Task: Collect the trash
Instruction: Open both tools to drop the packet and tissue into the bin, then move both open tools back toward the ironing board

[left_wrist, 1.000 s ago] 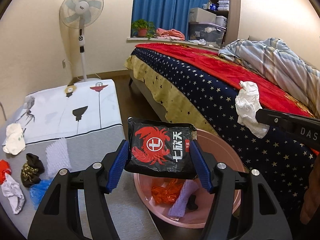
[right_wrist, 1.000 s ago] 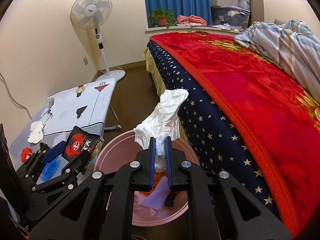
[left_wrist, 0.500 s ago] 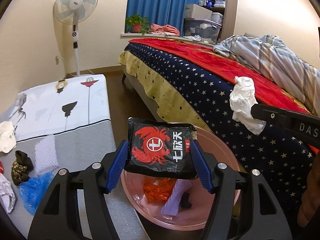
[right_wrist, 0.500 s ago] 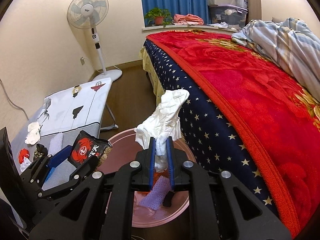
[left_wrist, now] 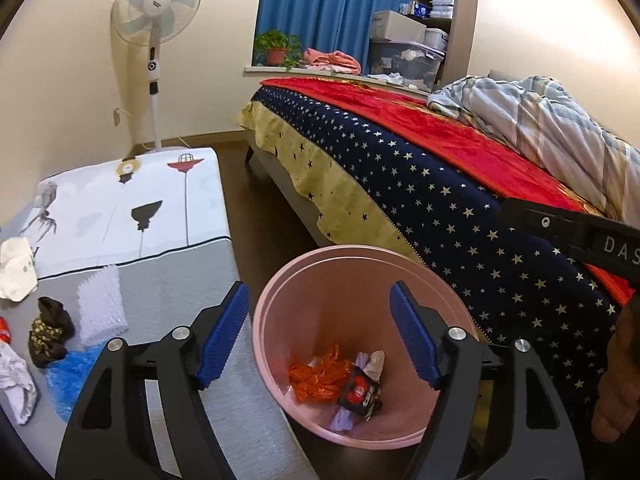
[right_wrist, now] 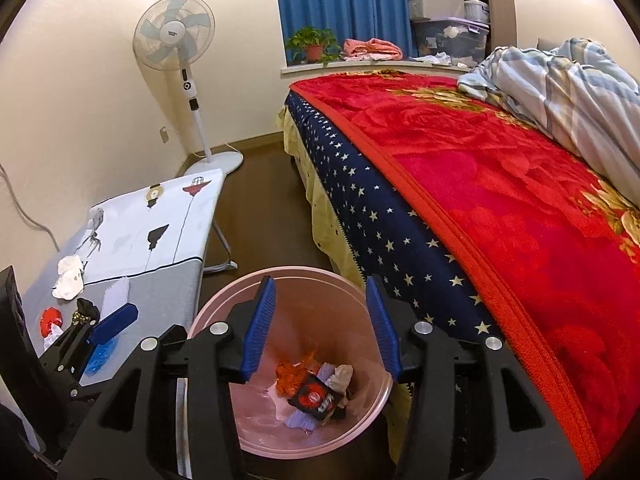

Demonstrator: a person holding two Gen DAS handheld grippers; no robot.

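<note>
Down at the bottom of both frames, the left gripper and right gripper are both opening with nothing between them, since the black crab-print snack packet and crumpled white tissue just dropped into the round pink plastic bin, so the scraps on the grey cloth-covered table come next.

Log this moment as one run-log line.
left gripper: opening, empty | right gripper: opening, empty | bin: holds black packet, tissue | table: scraps left

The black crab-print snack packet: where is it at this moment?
The black crab-print snack packet lies at the bottom of the pink bin, beside the orange wrapper and against a purple scrap, seen in both wrist views.
</note>
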